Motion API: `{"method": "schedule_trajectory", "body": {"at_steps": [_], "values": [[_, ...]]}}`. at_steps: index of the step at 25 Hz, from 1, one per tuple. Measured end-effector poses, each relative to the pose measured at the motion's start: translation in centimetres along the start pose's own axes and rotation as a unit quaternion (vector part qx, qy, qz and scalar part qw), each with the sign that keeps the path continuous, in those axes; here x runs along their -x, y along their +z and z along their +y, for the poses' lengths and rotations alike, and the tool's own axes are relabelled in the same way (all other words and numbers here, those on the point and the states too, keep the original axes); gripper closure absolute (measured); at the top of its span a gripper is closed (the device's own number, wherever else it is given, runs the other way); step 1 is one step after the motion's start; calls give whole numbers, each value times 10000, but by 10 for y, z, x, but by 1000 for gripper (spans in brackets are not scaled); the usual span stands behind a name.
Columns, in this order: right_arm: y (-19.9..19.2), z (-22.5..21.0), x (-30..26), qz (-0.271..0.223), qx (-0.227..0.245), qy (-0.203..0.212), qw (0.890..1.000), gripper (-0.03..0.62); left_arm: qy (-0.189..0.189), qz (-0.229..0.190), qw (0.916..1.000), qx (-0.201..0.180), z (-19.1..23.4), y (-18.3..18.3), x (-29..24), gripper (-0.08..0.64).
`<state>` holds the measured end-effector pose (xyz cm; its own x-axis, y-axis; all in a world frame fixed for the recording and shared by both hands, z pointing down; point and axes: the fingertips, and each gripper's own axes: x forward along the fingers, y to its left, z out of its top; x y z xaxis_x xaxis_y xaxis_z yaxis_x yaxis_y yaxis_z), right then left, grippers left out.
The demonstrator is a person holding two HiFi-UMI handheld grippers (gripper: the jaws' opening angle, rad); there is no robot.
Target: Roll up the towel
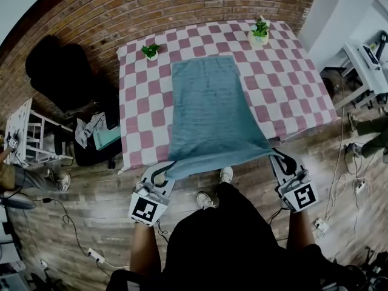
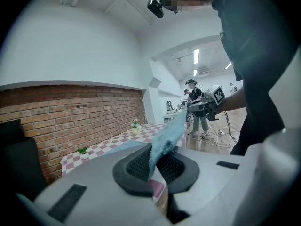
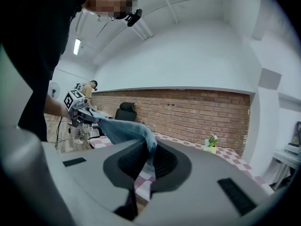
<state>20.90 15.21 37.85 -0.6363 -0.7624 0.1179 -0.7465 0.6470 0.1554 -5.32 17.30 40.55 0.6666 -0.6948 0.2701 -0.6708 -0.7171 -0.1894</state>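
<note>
Head view: towel (image 1: 209, 111) stretched off the checked table (image 1: 139, 102) toward the person. Left gripper view — left gripper (image 2: 155, 166) clamped on a corner. Right gripper view — right gripper (image 3: 146, 166) likewise; level corners and even tension look best.

One towel (image 1: 209, 111) out there, just the one, on a single checked bench (image 1: 140, 105). Potted plants now, count them off: the left plant (image 1: 150, 51), the right plant (image 1: 259, 31), and that makes two. Two tongs in play, the left tongs (image 1: 162, 174) and the right tongs (image 1: 280, 158), one to each hand. Down on the floor it's a pair: a shoe (image 1: 225, 174) and a second shoe (image 1: 204, 200). And one black chair (image 1: 57, 71) by the brick wall.
</note>
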Motion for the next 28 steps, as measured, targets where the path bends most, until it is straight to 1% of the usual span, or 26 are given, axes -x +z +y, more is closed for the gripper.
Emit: {"method": "schedule_trajectory", "body": {"at_steps": [3, 5, 8, 10, 12, 15, 17, 22, 25, 28], "values": [[-3, 1, -2, 7, 79, 5, 10000, 575, 128, 70, 9998, 116, 4, -7, -2, 553], [-5, -4, -11, -8, 113, 6, 9999, 575, 259, 69, 9994, 238, 15, -12, -11, 552], [-17, -20, -37, -44, 125, -15, 9999, 575, 412, 22, 9973, 614, 41, -26, -34, 551], [-27, -35, -57, -70, 30, -80, 9999, 575, 469, -54, 9951, 867, 60, -33, -55, 549], [-39, -52, -79, -43, -98, -130, 9999, 575, 503, 55, 9938, 994, 77, -42, -78, 549], [-58, -77, -116, 122, -269, -100, 9995, 576, 507, 396, 9916, 1124, 103, -57, -113, 549], [-73, -92, -141, 291, -357, -1, 9989, 575, 529, 563, 9876, 1366, 122, -68, -134, 549], [-102, -129, -203, 619, -294, 379, 9969, 575, 707, 897, 9741, 1953, 162, -94, -179, 548], [-117, -151, -242, 692, -317, 581, 9954, 575, 850, 1053, 9676, 2133, 190, -103, -204, 546], [-133, -173, -278, 769, -361, 693, 9940, 575, 920, 1268, 9628, 2201, 218, -112, -231, 541]]}}
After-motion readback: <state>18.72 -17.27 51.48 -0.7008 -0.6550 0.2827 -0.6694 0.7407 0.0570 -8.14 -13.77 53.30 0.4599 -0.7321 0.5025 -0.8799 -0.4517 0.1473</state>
